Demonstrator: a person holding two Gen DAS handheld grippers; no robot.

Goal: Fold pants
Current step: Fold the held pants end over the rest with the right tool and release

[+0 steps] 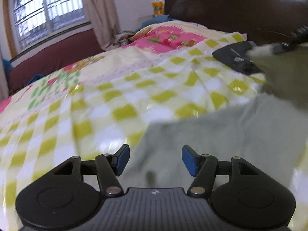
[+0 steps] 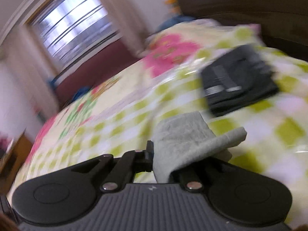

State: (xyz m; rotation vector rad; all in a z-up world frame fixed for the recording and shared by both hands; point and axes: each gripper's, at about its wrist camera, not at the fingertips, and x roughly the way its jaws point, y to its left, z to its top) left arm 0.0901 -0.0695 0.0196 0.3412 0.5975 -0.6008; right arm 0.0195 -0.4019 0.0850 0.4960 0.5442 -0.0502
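The left gripper (image 1: 155, 160) hangs with its blue pads (image 1: 122, 159) spread wide and holding nothing, above the pale grey pants (image 1: 221, 134) lying on the checked bedspread (image 1: 96, 105). The right gripper (image 2: 163, 157) is clamped on a raised fold of the pants (image 2: 182, 142), near a dark folded garment (image 2: 238, 80) on the bed.

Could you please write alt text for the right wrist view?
The right gripper is shut on a fold of grey-green pants, above a checked bedspread. A folded dark garment lies further back; the picture is motion-blurred.
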